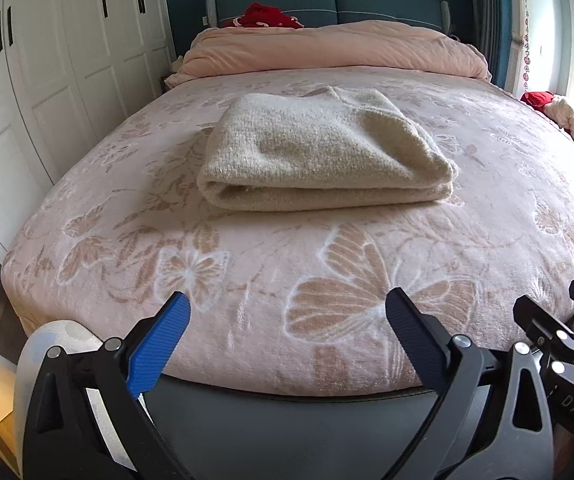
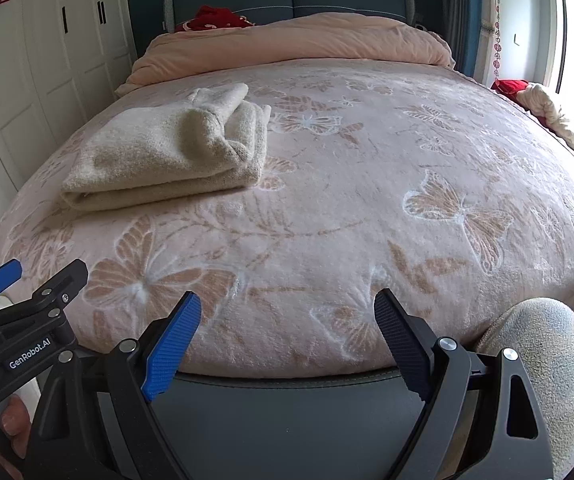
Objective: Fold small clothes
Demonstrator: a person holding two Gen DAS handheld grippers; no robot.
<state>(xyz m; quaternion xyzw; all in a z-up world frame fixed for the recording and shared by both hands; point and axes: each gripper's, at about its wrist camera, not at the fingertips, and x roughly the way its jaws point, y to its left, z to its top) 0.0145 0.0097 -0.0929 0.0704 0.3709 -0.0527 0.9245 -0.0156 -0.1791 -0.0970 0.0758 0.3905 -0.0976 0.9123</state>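
A cream knitted garment (image 1: 319,152) lies folded into a thick rectangle on the pink butterfly-patterned blanket (image 1: 247,264); in the right wrist view the same garment (image 2: 167,152) sits at the left. My left gripper (image 1: 289,306) hovers over the bed's near edge, well short of the garment, open with nothing between its blue fingers. My right gripper (image 2: 287,308) is likewise open and empty above the foot of the blanket (image 2: 367,208), to the right of the garment. The left gripper (image 2: 27,280) shows at the left edge of the right wrist view.
A rolled pink duvet (image 1: 327,52) lies across the head of the bed, with red cloth (image 1: 265,16) behind it. White wardrobe doors (image 1: 47,80) line the left side. More crumpled fabric (image 1: 567,120) sits at the right by the window. A grey-sleeved knee or arm (image 2: 547,360) is at lower right.
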